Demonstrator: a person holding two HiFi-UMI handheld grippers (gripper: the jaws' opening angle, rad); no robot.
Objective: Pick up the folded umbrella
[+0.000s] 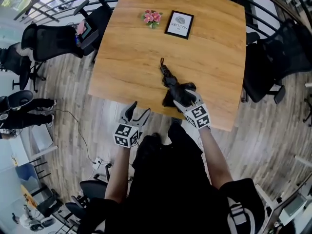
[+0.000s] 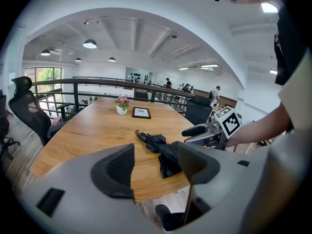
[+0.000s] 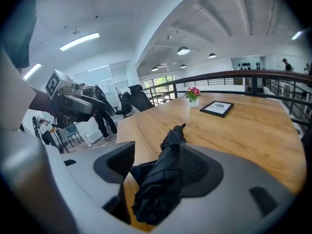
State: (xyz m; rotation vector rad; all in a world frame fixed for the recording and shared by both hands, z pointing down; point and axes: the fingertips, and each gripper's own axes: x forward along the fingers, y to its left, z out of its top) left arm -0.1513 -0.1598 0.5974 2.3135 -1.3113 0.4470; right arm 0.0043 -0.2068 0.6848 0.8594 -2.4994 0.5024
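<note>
A person in black stands at the bottom centre of the head view, at the near edge of a wooden table [image 1: 209, 48], with a gripper in each hand. The left gripper [image 1: 140, 109], low and left of centre, hangs just off the table edge above the plank floor [image 1: 73, 87]. Its jaws are spread with nothing between them. The right gripper [image 1: 187, 94], just right of centre, has its jaws wide apart around the near, loose end of the folded umbrella [image 1: 168, 78], and the black fabric between them is not squeezed. The umbrella lies on the table top at mid-frame, its narrow end pointing toward the top of the frame. Farther up are a framed card [image 1: 179, 24] and a small pot of pink flowers [image 1: 152, 17], side by side. Black office chairs [image 1: 53, 40] flank the table at left and right.
</note>
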